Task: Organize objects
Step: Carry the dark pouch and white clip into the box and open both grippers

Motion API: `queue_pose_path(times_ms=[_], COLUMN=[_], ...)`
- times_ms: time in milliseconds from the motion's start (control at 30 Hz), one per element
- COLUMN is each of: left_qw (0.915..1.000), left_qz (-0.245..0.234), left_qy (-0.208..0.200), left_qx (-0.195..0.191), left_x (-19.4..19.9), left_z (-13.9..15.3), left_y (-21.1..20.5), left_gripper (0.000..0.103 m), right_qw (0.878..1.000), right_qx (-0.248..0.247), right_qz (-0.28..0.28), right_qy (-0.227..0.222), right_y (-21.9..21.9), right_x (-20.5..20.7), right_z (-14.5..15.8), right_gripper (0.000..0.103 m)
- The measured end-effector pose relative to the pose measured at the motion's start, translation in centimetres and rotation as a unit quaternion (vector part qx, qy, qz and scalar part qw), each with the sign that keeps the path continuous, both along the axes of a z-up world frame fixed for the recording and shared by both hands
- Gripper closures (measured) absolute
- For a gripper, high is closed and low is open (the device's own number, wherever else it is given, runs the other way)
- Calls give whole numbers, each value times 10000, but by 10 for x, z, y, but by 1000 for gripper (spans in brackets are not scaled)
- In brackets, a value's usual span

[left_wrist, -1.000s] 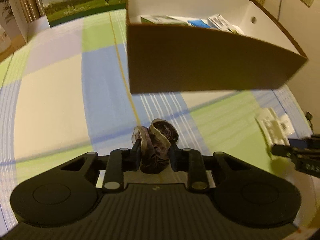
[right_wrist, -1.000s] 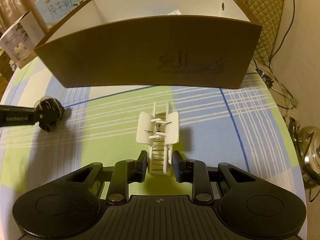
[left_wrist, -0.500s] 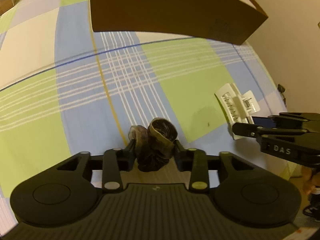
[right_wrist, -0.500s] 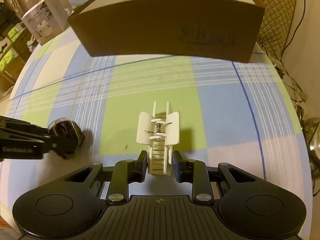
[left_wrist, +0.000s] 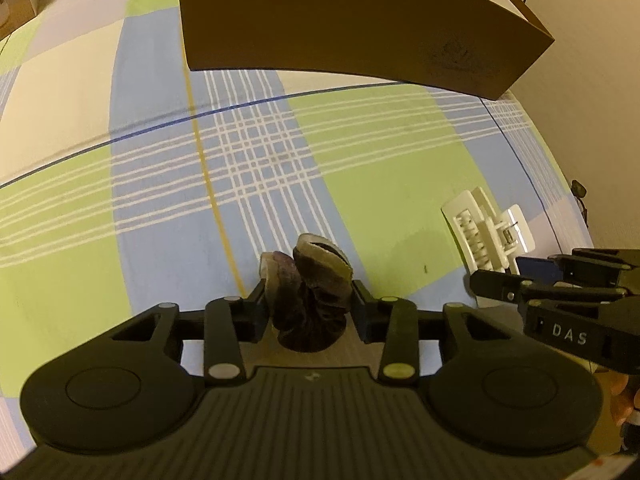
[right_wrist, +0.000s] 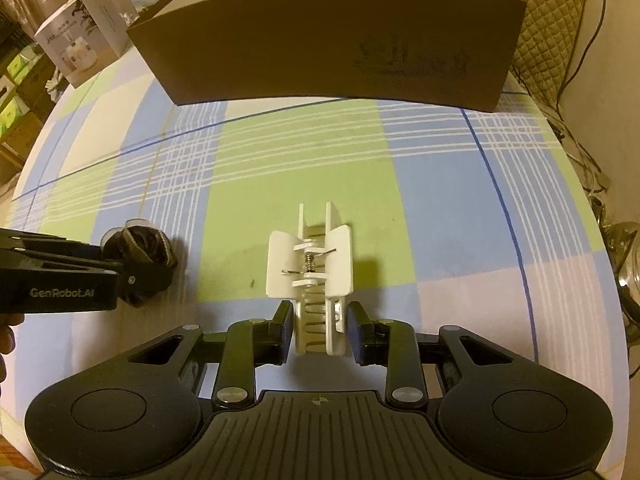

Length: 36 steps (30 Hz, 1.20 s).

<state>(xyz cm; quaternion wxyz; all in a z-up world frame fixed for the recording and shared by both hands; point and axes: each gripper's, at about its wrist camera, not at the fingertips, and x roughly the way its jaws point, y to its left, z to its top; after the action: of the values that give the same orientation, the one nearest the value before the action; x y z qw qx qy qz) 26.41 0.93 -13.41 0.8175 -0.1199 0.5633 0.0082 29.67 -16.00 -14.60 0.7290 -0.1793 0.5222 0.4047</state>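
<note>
Both grippers have drawn back from the cardboard box, each carrying its load low over the checked cloth.

Left wrist view: compared with a second ago, the brown box (left_wrist: 360, 20) sits farther off and its inside no longer shows. The left gripper (left_wrist: 308, 308) is closed on a dark velvet scrunchie (left_wrist: 310, 300), bunched between the fingers just above the tablecloth (left_wrist: 380, 168). It looks soft, light and squashy, so a pinch across the gathered fabric should hold without harm. Its fingers point level toward the box wall.

Right wrist view: the right gripper (right_wrist: 318, 328) clamps the toothed end of a white plastic claw hair clip (right_wrist: 310, 268), whose spring and wings jut forward. This clip appears stiff, light, smooth and somewhat brittle; gripping the flat sides seems safest. The fingers point straight at the box, which stands well apart.
</note>
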Motion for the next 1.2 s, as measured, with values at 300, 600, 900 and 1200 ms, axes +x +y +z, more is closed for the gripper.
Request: queue_pose_path(times_ms=[300,600,900,1200], left_qw=[10000,9998,9996,9994], left_qz=[-34,-84,-188,-130], left_qy=[-27,-49,-163,-305], left_qx=[88,150,99,80], left_x=[1,1,2,6], left_z=[0,1,10,24], left_y=[-2,-5,-13,-12], left_gripper=[73,76,77,77], right_qw=[9999,9995,9992,9987], right_qx=[-91,-21,149,348], right_qz=[107,262,314,334], right_qy=[-80,-162,-173,-172], right_y=[3,1,0,3], right_x=[0,-1,0,6], right_z=[-2,0,9,23], right_gripper=[76,79,79,79])
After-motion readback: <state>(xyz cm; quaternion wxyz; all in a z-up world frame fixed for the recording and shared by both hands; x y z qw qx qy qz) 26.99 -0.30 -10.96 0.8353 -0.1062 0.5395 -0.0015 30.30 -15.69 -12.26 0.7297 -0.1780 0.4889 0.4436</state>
